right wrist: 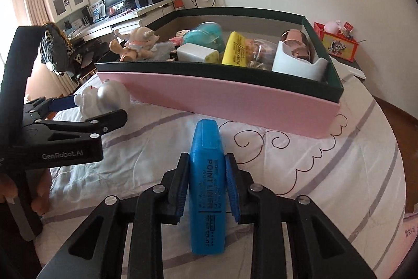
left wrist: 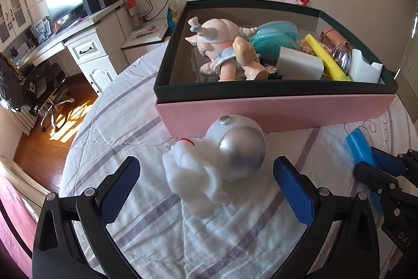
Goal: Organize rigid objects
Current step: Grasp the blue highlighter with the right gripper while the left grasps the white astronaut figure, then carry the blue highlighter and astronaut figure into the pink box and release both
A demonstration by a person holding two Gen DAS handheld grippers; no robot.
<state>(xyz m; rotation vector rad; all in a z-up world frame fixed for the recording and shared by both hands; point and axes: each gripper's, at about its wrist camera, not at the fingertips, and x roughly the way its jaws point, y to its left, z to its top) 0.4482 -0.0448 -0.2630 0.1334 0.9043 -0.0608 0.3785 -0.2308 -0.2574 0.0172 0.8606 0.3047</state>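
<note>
A: While the right gripper (right wrist: 206,184) points down at the bed (right wrist: 326,174), we note its jaws clenched on the blue highlighter (right wrist: 206,182), a blue pad pressed to each flat side. The cap end sticks out toward the pink box (right wrist: 235,101).

B: Agreed. From the left wrist view we see the left gripper (left wrist: 206,187) with jaws released and wide, and the white astronaut figure (left wrist: 219,161) lying on the striped bedsheet between them. Neither pad touches it.

A: Its silver helmet lies just beside the pink wall of the box. We cannot tell whether the two touch.

B: Inside the box we log a doll (left wrist: 222,54), a teal item (left wrist: 271,41), a yellow highlighter (left wrist: 326,56), a white block (left wrist: 300,64), and a copper-coloured container (left wrist: 333,37) at the far right.

A: A desk (left wrist: 78,25) with a monitor (left wrist: 64,0) stands beyond the bed.
</note>
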